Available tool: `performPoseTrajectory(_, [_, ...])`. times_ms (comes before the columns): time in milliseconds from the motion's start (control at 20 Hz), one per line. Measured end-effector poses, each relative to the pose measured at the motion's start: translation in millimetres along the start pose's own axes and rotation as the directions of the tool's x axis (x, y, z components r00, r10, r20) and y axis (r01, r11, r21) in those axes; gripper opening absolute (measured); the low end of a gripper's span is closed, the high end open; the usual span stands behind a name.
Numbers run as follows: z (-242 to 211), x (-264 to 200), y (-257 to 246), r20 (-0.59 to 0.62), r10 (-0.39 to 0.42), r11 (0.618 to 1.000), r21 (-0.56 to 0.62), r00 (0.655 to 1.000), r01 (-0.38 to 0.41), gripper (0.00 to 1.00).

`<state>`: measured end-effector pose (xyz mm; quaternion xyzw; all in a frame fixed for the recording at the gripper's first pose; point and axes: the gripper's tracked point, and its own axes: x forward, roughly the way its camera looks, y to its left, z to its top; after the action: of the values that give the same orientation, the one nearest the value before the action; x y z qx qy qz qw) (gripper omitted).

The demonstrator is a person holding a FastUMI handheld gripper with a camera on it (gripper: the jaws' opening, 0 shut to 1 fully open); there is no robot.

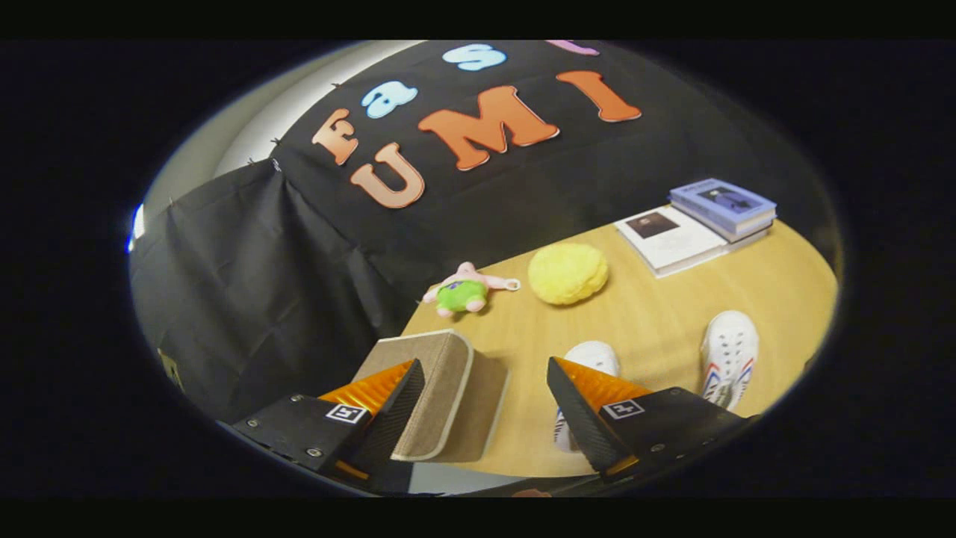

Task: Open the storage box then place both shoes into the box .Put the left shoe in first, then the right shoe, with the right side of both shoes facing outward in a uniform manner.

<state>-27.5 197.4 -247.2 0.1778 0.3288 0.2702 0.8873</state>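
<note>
While gripper [485, 403] gapes, shoes [728, 357] toes fwd

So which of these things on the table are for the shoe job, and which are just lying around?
For the job:
- storage box, partly between the open tool's fingers
- shoe just ahead of the tool
- other shoe, beside it

Just lying about:
- small stuffed toy
- yellow puff
- books beyond the shoes
</note>
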Motion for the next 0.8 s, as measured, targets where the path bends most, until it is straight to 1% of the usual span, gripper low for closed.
performPoseTrajectory(150, [-26,21,12,-0.085,0.093,0.991,0.099,0.992,-0.084,0.98])
performPoseTrajectory(350, [-53,45,17,-0.167,0.177,0.967,0.211,0.97,-0.14,0.98])
performPoseTrajectory(550, [-72,59,41,-0.209,0.328,0.901,0.363,0.921,-0.239,0.98])
performPoseTrajectory(700, [-93,69,48,-0.245,0.385,0.866,0.431,0.89,-0.256,0.98])
performPoseTrajectory(800, [-103,71,56,-0.262,0.431,0.836,0.477,0.863,-0.272,0.98])
